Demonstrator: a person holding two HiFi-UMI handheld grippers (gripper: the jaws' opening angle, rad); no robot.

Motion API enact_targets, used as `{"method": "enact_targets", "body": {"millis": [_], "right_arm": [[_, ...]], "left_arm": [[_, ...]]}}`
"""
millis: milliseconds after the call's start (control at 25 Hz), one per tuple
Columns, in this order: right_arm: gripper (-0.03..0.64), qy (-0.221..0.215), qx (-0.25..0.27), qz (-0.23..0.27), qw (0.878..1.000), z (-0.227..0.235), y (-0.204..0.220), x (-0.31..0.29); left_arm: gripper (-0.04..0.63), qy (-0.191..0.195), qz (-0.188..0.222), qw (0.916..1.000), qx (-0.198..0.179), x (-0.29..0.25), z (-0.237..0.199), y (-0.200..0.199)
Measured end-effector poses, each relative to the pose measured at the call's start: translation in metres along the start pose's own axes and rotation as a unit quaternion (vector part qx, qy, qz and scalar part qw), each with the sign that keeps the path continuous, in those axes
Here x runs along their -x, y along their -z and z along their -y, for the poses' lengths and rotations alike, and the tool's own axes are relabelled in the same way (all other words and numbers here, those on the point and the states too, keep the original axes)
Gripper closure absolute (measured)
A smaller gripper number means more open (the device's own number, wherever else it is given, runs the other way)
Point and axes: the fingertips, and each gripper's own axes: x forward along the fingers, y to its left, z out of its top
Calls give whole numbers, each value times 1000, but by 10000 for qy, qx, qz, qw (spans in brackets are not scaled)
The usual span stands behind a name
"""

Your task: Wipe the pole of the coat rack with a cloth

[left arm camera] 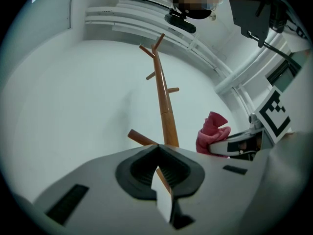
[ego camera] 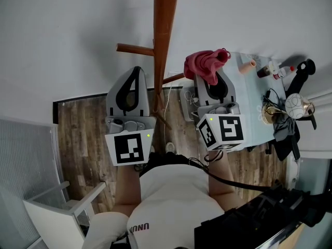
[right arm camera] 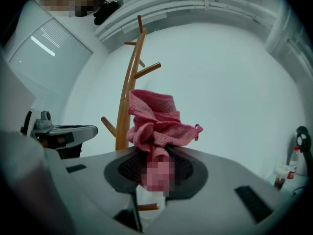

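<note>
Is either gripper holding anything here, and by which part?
The right gripper clamps the pink cloth by its bunched lower end; the rest stands up above the jaws. The left gripper holds nothing.

We see a rough, nubbly pink terry cloth [right arm camera: 155, 119], a smooth, slightly glossy wooden pole [right arm camera: 129, 75] at its nine o'clock, and matt grey plastic on the right gripper [right arm camera: 155, 155].

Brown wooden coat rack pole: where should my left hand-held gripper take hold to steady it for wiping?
Probably the bare round shaft of the brown wooden pole above its low peg, approached from the left, jaws level: it stands upright and slim, and the pink cloth is on its right.
</note>
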Motion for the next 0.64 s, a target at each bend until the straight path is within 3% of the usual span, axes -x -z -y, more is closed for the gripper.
{"method": "enact_targets", "body": {"millis": [640], "right_arm": [[508, 6, 40, 40, 10000, -2, -4, 0]], "left_arm": [[583, 76, -11, 9999, -76, -1, 1, 1]]}}
